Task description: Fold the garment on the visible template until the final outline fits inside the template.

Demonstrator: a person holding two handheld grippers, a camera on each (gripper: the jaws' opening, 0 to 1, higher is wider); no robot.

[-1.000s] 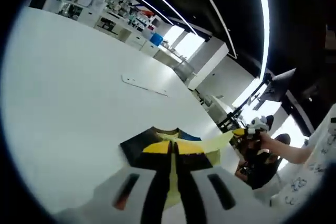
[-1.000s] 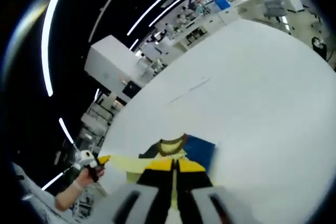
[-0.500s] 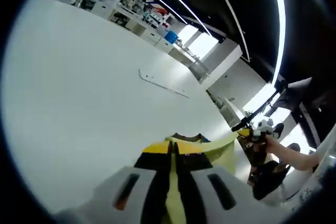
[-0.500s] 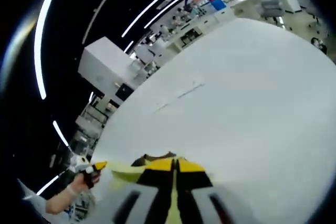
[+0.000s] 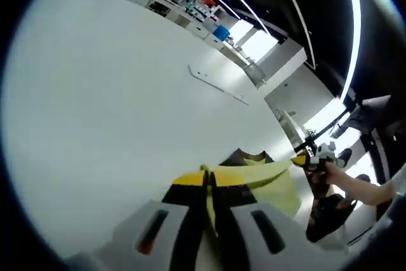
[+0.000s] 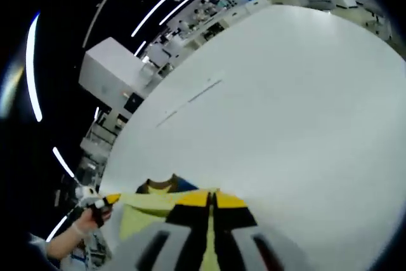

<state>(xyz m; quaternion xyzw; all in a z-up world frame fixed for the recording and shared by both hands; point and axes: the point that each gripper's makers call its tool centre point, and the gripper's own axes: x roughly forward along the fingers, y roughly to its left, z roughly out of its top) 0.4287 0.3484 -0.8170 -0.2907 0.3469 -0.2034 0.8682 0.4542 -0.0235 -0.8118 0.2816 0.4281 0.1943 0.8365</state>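
**Garment edge carried farther across the table, dark and blue parts now mostly covered**

Both grippers hold the yellow garment by one edge, stretched between them above the white table. In the left gripper view, the left gripper has its jaws closed on yellow cloth, and the taut edge runs right to the right gripper, held in a hand and pinching the other end. In the right gripper view the same holds mirrored: the right gripper is clamped on the garment, with the left gripper at the far left end of the edge.

Compared with a second ago, less of the garment's lower layer shows beyond the jaws. The blue patch that lay plainly in sight past the yellow edge has shrunk to a sliver beside the dark collar in the right gripper view. The collar peeks just over the lifted edge in the left gripper view. The table fills more of both views, so the cameras have tilted as the hands travel.

I judge this to be a fold in mid-sweep: the held edge is passing over the rest of the garment and has not yet been laid down. A faint line marks the table farther off; whether it belongs to the template I cannot tell, so fit remains unchecked.
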